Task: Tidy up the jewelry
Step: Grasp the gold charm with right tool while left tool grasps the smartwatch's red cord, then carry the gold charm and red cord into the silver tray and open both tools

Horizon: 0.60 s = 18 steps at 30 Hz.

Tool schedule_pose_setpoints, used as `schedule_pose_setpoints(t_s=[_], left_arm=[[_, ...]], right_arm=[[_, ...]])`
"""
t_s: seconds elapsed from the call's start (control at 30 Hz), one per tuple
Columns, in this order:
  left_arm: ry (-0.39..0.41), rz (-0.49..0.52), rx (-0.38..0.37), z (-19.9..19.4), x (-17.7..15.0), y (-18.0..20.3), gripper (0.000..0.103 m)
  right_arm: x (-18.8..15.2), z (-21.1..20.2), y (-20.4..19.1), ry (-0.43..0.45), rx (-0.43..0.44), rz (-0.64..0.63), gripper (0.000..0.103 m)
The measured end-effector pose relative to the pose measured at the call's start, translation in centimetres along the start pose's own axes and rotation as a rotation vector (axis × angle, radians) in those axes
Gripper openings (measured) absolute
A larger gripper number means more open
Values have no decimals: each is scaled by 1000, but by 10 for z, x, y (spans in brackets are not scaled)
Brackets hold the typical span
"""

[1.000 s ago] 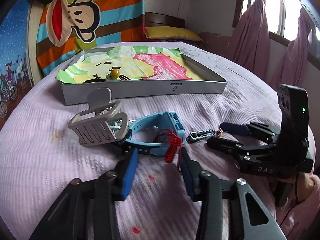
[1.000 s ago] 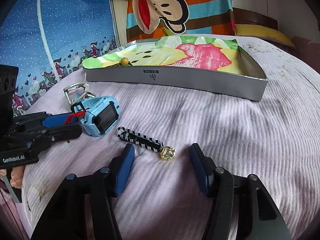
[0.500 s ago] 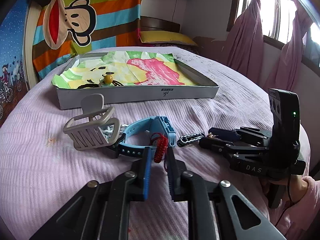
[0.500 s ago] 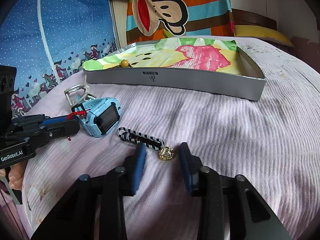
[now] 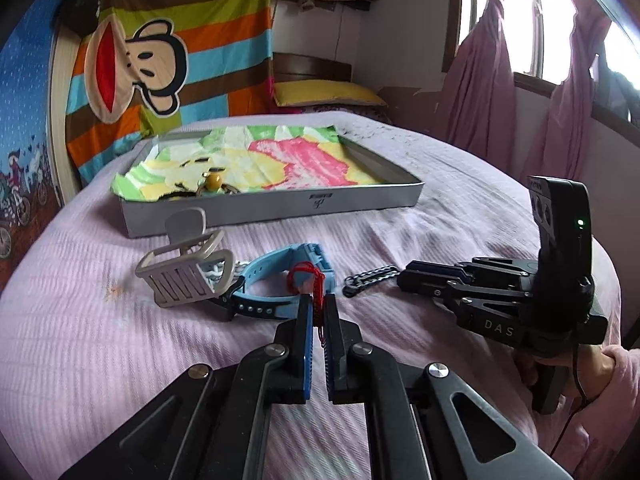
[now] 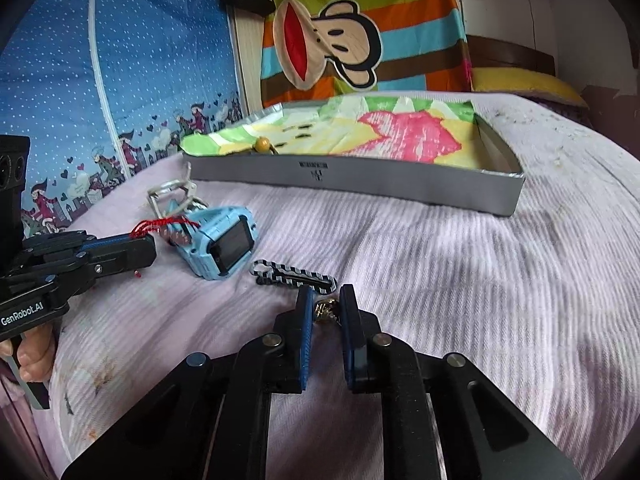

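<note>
My left gripper (image 5: 316, 302) is shut on a red string bracelet (image 5: 310, 276) that lies over a light blue watch (image 5: 280, 272) on the purple bedspread. A beige hair claw (image 5: 184, 270) sits just left of the watch. In the right wrist view, my right gripper (image 6: 326, 300) is shut on the gold bell (image 6: 327, 309) at the end of a black-and-white braided strap (image 6: 292, 274). The strap still lies on the bed beside the watch (image 6: 224, 240). A grey tray (image 5: 280, 206) lined with bright paper stands behind, with a yellow-bead piece (image 5: 213, 180) inside.
The bedspread (image 6: 460, 280) stretches open to the right of the strap. A person's hand (image 5: 592, 364) holds the right gripper's handle. A yellow pillow (image 5: 324, 94) and a striped cartoon blanket (image 5: 168, 52) lie beyond the tray. Pink curtains (image 5: 480, 80) hang at right.
Both grippers went from wide open to shut: the left on the red string, the right on the gold bell. The left gripper has lifted the string slightly off the watch.
</note>
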State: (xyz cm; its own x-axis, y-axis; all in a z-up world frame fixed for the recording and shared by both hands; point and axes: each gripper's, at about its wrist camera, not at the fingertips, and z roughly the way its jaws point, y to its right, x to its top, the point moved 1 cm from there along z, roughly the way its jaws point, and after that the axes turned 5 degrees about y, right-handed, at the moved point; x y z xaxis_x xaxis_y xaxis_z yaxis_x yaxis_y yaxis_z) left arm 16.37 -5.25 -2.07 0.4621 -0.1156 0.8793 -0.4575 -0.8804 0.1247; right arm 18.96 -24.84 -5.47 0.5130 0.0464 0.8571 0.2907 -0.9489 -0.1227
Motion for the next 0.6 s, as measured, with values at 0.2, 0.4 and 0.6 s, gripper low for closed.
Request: schedule_pose_setpoints(t_s=[0.2, 0.4, 0.6], left_arm=[[23, 12, -6, -10, 0, 10, 5], [75, -4, -10, -13, 22, 13, 5], [131, -14, -11, -6, 63, 8, 5]], right_arm=[[3, -19, -5, 83, 1, -23, 12], [20, -34, -7, 147, 21, -29, 12], [61, -35, 3, 206, 34, -14, 12]])
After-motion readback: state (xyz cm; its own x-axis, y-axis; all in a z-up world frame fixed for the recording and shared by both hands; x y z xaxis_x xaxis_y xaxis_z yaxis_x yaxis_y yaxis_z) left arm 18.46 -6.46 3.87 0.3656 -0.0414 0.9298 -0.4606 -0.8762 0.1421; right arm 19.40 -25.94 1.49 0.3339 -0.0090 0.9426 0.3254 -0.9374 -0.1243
